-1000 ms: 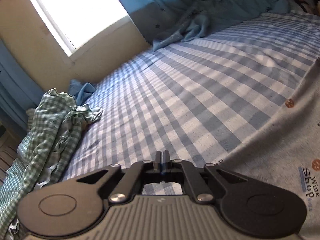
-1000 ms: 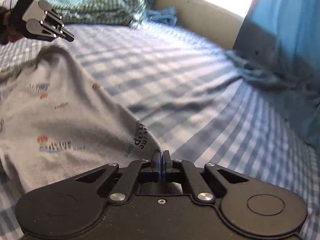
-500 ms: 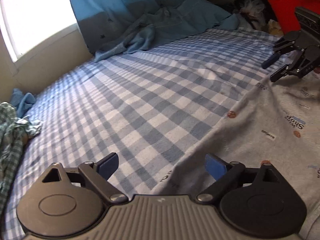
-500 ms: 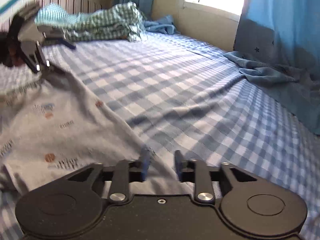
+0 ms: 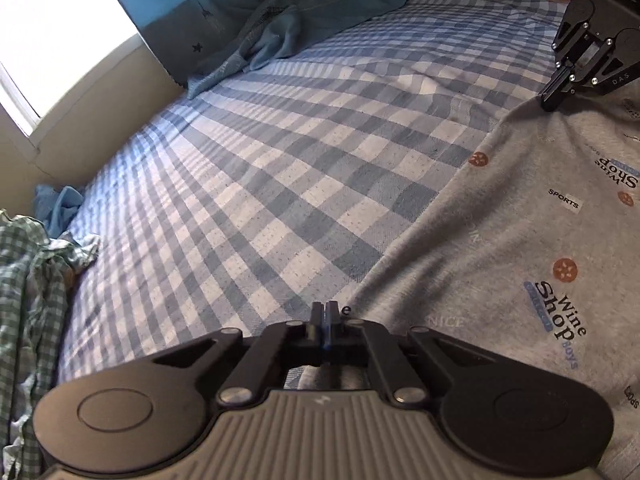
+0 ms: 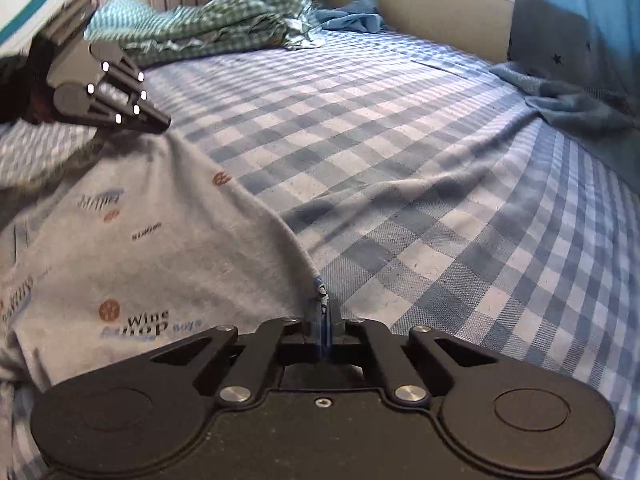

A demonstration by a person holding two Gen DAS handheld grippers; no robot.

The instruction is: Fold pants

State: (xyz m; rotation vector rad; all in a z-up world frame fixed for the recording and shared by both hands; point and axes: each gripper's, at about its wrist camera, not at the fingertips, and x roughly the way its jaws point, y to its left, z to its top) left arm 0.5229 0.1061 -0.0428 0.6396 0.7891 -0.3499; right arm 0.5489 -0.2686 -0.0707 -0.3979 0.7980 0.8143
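Note:
The grey printed pants (image 5: 520, 232) lie spread on the blue checked bed sheet (image 5: 280, 152). My left gripper (image 5: 325, 312) is shut at the near edge of the pants, pinching the fabric. My right gripper (image 6: 322, 312) is shut on the pants (image 6: 132, 240) at their folded edge, with cloth showing between the fingertips. In the left wrist view the right gripper (image 5: 554, 98) shows at the far right, pinching the far corner of the pants. In the right wrist view the left gripper (image 6: 158, 122) shows at the far left on the other corner.
A crumpled green checked cloth (image 6: 224, 24) and a light blue cloth (image 6: 352, 16) lie at the head of the bed. A blue blanket (image 5: 304, 20) is heaped under the blue curtain by the window. The sheet (image 6: 400, 152) stretches ahead of the pants.
Half a second ago both grippers were open over the pants' edge. Both have now closed on the fabric. One second ago they were shut too.

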